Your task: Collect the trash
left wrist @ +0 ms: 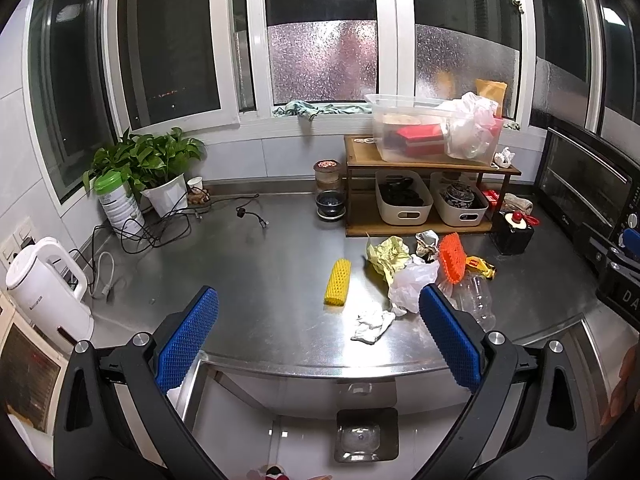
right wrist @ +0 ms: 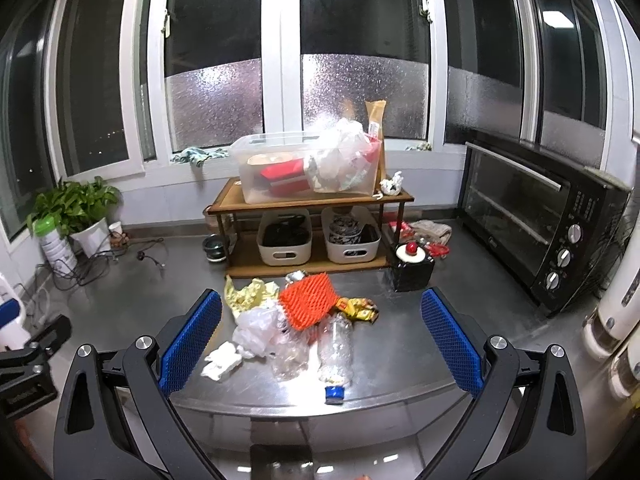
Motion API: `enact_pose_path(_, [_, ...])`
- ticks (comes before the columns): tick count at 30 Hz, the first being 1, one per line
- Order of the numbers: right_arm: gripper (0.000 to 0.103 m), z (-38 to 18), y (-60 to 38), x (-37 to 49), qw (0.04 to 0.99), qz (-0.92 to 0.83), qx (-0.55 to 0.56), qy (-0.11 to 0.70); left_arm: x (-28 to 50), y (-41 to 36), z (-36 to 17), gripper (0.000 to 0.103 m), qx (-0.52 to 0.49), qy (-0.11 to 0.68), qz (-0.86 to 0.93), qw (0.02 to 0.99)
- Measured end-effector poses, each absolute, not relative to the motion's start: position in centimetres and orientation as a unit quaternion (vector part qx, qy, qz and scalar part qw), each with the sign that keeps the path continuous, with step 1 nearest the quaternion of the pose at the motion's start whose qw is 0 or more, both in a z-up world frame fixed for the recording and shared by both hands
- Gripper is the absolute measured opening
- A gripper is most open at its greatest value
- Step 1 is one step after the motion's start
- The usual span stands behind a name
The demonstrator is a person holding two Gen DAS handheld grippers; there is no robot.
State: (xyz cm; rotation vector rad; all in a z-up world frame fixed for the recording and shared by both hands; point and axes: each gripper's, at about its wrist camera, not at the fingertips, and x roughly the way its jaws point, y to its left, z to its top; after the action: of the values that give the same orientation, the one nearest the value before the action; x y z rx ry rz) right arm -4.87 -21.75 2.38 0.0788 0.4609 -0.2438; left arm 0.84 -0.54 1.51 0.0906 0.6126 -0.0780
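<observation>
A: Both sets of tongs are spread wide with nothing between the pads. The left gripper (left wrist: 319, 334) and the right gripper (right wrist: 321, 338) both hang over the near edge of the steel counter (left wrist: 248, 264).

B: And the trash?

A: Heaped near the front edge, ahead of the wooden rack (right wrist: 308, 200). There's a yellow wrapper (right wrist: 250, 294), an orange foam net (right wrist: 308, 300), a white plastic bag (right wrist: 256, 330), a clear bottle (right wrist: 335, 354) lying on its side, a white tissue (right wrist: 222, 362) and a blue cap (right wrist: 334, 394) right at the rim. A yellow foam net (left wrist: 338, 282) lies apart to the left of the heap.

B: What worries you?

A: The bottle — round, slick, on smooth steel. Pinch it off-centre and I'd expect it to squirt out and roll over the rim, taking the cap with it.

B: The bag?

A: Limp and tangled with the rest, so lifting it could drag neighbours along and scatter them. The foam nets look springy and might slip from a shallow grip.

B: Where does it all go?

A: There seems to be a bin (left wrist: 366, 434) on the floor below the edge, though I can't be sure. If it is, a loose hold above it means misses.
</observation>
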Motion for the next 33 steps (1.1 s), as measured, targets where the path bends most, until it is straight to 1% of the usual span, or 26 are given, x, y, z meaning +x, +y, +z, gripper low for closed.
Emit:
enact_pose_path(2, [0.100, 2.1, -21.7, -4.5, 0.966, -0.119, 0.034, 0.227, 1.2, -0.4, 1.4, 0.095, 0.041, 0.303, -0.044, 0.951])
enact_pose_path(7, [0.100, 0.5, -22.6, -2.8, 0.959, -0.114, 0.048, 0.256, 2.3, -0.5, 0.3, 0.095, 0.042, 0.311, -0.051, 0.948])
enact_pose_path(11, [0.100, -0.3, -24.4, -1.6, 0.949, -0.092, 0.101, 0.285, 3.7, -1.1, -1.0, 0.095, 0.052, 0.327, -0.057, 0.942])
enact_pose_path(16, [0.100, -1.3, -25.1, 1.2, 0.942, -0.085, 0.090, 0.311, 6.6, -1.8, -2.9, 0.095, 0.048, 0.361, -0.079, 0.928])
enact_pose_path(19, [0.100, -2.8, -25.8, 3.4, 0.932, -0.074, 0.098, 0.340, 8.6, -2.9, -4.9, 0.095, 0.068, 0.379, -0.077, 0.920])
enact_pose_path(21, [0.100, -4.8, -26.7, 5.2, 0.919, -0.069, 0.109, 0.372, 9.7, -3.6, -6.5, 0.095, 0.080, 0.394, -0.082, 0.912])
enact_pose_path(23, [0.096, -6.9, -27.4, 6.8, 0.904, -0.075, 0.116, 0.404, 10.8, -4.1, -8.1, 0.095, 0.086, 0.410, -0.086, 0.904])
enact_pose_path(28, [0.095, -11.5, -29.0, 9.2, 0.878, -0.091, 0.128, 0.451, 13.4, -5.1, -11.7, 0.085, 0.085, 0.440, -0.113, 0.887])
enact_pose_path(30, [0.094, -12.4, -29.1, 9.8, 0.873, -0.087, 0.126, 0.462, 14.4, -5.5, -13.1, 0.082, 0.089, 0.454, -0.120, 0.879])
enact_pose_path(32, [0.089, -13.3, -29.1, 10.4, 0.869, -0.085, 0.126, 0.471, 15.2, -5.8, -14.5, 0.080, 0.092, 0.468, -0.128, 0.870])
enact_pose_path(33, [0.081, -13.8, -29.1, 10.7, 0.866, -0.084, 0.125, 0.477, 15.6, -6.0, -15.0, 0.078, 0.093, 0.472, -0.130, 0.867])
